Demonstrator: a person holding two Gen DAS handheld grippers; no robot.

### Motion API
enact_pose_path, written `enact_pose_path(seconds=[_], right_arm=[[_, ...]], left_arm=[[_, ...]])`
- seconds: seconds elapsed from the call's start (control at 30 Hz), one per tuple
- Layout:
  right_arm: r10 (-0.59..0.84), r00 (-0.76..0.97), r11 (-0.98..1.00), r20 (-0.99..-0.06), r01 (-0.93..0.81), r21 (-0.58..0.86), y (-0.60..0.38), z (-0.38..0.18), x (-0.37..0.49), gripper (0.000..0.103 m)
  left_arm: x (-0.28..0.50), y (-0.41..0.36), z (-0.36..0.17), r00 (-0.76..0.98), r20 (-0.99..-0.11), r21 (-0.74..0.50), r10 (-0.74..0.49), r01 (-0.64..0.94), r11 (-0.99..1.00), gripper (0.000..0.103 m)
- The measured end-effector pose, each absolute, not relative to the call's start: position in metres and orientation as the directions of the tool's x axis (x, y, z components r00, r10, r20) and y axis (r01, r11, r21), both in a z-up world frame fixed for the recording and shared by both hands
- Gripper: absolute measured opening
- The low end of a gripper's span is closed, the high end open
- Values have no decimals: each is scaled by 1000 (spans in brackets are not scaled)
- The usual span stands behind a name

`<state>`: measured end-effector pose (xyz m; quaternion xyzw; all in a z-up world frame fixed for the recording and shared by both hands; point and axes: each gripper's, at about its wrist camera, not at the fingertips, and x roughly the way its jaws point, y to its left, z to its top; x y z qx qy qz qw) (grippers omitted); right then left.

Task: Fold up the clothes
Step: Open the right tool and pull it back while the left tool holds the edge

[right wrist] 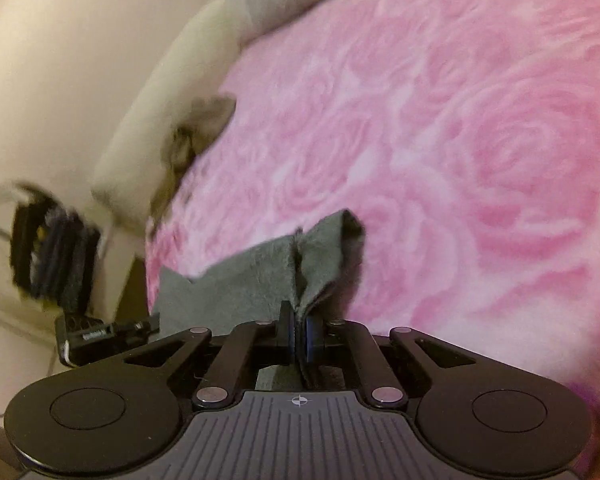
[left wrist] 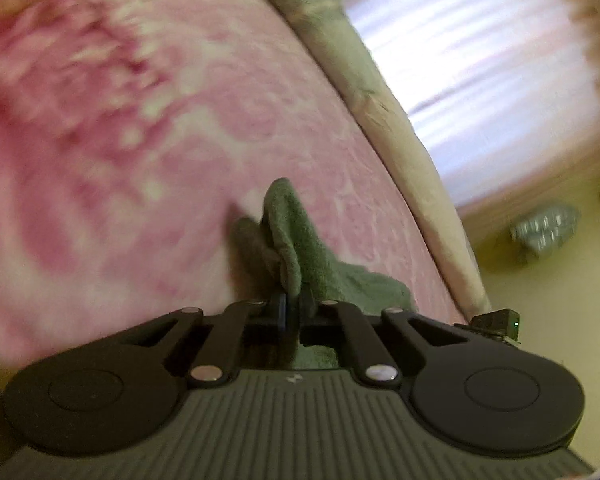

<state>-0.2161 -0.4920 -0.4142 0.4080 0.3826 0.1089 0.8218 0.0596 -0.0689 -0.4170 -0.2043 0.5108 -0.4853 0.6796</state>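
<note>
Green cloth [left wrist: 300, 256]: fuzzy, matt fleece. Bed [right wrist: 440, 140]: soft plush pink rose-print blanket, matt. Both grippers, left [left wrist: 293, 312] and right [right wrist: 299, 336]: matt black plastic links, shiny metal rivets, ribbed grey housing.

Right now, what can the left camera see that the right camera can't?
Only the left wrist view shows the bright white curtain and a small silvery thing on the yellow floor. Only the right wrist view shows a blurry black object off the bed's edge. Both show the pink rose blanket and a green cloth. The left gripper and the right gripper are each shut on the cloth.
</note>
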Motion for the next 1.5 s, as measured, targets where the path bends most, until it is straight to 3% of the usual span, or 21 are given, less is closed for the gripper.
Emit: enact_pose_path(seconds=[0.27, 0.43, 0.47, 0.5, 0.57, 0.6, 0.73, 0.93, 1.17, 1.23, 1.3, 1.33, 1.43, 1.5], right_arm=[[226, 844, 659, -486, 235, 714, -511, -384, -276, 2], [-143, 737, 624, -661, 585, 518, -521, -383, -283, 4], [-215, 682, 608, -699, 653, 451, -520, -383, -282, 10], [-293, 635, 606, -715, 701, 375, -515, -380, -281, 29], [-385, 625, 605, -679, 727, 326, -503, -369, -286, 53], [-416, 637, 610, -649, 725, 321, -495, -362, -287, 53], [-326, 730, 763, -601, 578, 288, -451, -351, -249, 52], [-368, 634, 868, -680, 497, -7, -421, -391, -182, 47], [-406, 638, 744, -655, 646, 168, -473, -408, -217, 47], [-467, 579, 696, -668, 707, 126, -474, -397, -228, 47], [-536, 513, 631, -670, 771, 85, -473, -384, -248, 47], [-561, 486, 597, -670, 798, 78, -472, -375, -260, 47], [-503, 596, 607, -626, 759, 235, -453, -346, -305, 47], [-462, 651, 672, -603, 700, 240, -423, -335, -314, 47]], left_arm=[[109, -177, -379, -41, -443, -677, -896, 670, 304, 0], [125, -226, -379, 32, -484, -625, -875, 687, 371, 1], [123, -230, -376, 30, -483, -622, -875, 692, 367, 2], [115, -232, -371, 26, -483, -606, -875, 712, 355, 2], [96, -239, -363, 13, -501, -548, -865, 769, 329, 2], [85, -245, -363, 0, -515, -521, -857, 794, 313, 2], [41, -272, -369, -38, -555, -427, -831, 871, 245, 2], [37, -300, -394, 54, -598, -341, -799, 886, 315, 9], [66, -307, -410, 138, -619, -341, -773, 840, 423, 3], [65, -302, -403, 178, -621, -304, -763, 843, 444, 3], [66, -289, -393, 224, -628, -279, -746, 830, 484, 4], [67, -278, -387, 252, -636, -276, -730, 809, 519, 13], [53, -245, -366, 244, -631, -299, -736, 799, 521, 14], [20, -229, -352, 205, -641, -270, -740, 842, 467, 17]])
